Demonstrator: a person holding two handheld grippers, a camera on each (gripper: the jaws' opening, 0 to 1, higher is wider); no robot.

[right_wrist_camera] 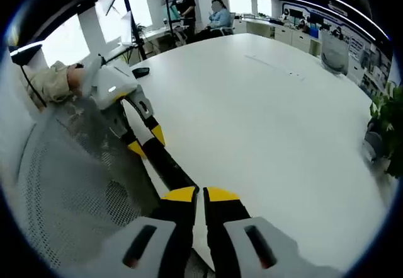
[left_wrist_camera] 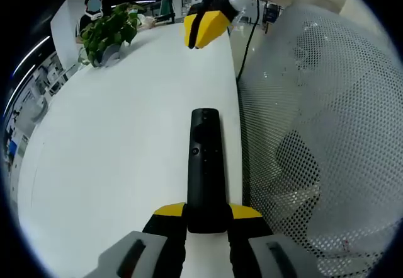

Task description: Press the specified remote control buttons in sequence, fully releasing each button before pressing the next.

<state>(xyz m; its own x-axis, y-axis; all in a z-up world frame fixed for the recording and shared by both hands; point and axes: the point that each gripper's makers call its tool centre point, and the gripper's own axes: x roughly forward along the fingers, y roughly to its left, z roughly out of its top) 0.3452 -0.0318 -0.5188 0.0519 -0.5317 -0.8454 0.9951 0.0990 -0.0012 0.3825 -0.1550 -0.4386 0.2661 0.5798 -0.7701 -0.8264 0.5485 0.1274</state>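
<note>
The left gripper has its jaws closed around the near end of the black remote control, which sticks forward along the right-hand edge of the white table, buttons facing up. In the right gripper view the same remote shows as a dark bar running from the left gripper toward the camera, close to the table's near edge. The right gripper has its yellow-tipped jaws drawn almost together with nothing between them; in the left gripper view it hangs over the far end of the table, well apart from the remote. I judge this to be the stage between presses or ahead of the first one: the remote is held steady and the pressing tip is off the buttons. The next move calls for bringing the right gripper's closed tip down over the wanted button, pressing squarely, then lifting fully clear. A mesh chair back stands just beside the table edge and crowds the holding hand. A potted plant stands at the far left corner, clear of the work. A small dark object lies near the far edge; what it is I cannot tell. People sit at desks beyond.
</note>
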